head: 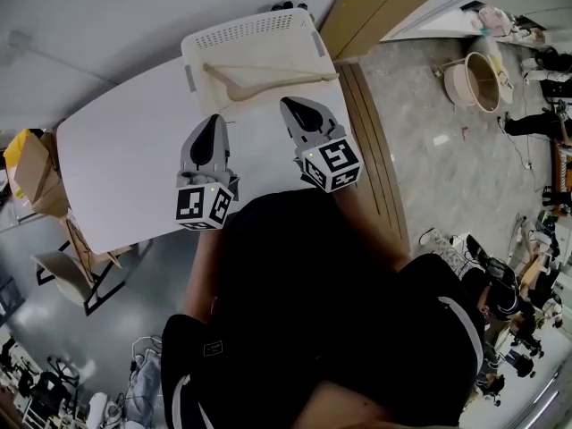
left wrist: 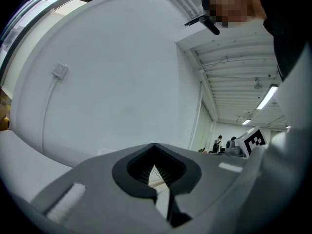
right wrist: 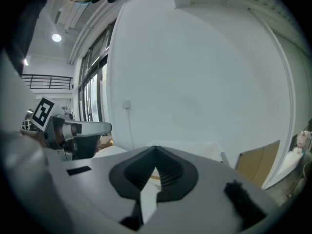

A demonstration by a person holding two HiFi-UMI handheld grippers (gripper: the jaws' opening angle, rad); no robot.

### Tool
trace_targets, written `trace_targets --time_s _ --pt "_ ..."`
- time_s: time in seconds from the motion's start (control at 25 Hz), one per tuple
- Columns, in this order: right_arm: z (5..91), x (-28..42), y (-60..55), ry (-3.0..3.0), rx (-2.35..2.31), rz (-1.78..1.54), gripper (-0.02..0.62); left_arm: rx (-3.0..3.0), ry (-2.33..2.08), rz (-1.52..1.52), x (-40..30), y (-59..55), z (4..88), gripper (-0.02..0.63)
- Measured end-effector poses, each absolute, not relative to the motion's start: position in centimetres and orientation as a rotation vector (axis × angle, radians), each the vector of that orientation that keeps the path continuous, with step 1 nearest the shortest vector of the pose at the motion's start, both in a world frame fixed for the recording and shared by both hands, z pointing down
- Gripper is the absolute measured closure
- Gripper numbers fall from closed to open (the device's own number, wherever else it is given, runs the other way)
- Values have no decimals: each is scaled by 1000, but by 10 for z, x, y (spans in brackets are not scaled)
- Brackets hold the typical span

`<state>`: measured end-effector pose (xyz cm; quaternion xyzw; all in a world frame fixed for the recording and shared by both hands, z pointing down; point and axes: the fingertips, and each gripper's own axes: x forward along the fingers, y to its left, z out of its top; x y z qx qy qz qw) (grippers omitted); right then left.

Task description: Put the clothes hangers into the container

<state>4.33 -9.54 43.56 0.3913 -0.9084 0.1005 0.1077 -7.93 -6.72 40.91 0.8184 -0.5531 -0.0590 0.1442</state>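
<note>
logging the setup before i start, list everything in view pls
table: one, white, under both grippers
container: one, white, perforated, table's far edge
clothes hanger: one, pale wood, lying across the container's near part
cardboard sheet: one, brown, by the wall right of the container
cardboard box: one, brown, floor left of the table
tub: one, beige, floor at far right
left hand-held gripper: one, grey, shut, empty
right hand-held gripper: one, grey, shut, empty, nearest the container

A cardboard sheet [head: 366, 16] stands beside the white table [head: 116, 159].
</note>
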Motion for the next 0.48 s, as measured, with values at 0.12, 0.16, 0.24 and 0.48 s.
trace_targets --time_s 0.12,0.16,0.24,0.48 --pt "437 44 -93 -2669 1141 281 580 2353 -1596 -165 -78 -65 411 601" --pt "437 44 -93 -2669 1136 278 580 2353 -1596 -164 -78 -65 411 601" --pt "436 44 -94 -2673 1124 276 580 2353 -1597 -165 -77 -66 409 601" --pt "436 42 -93 -2679 1103 274 580 2345 -1600 -164 -76 -66 409 601"
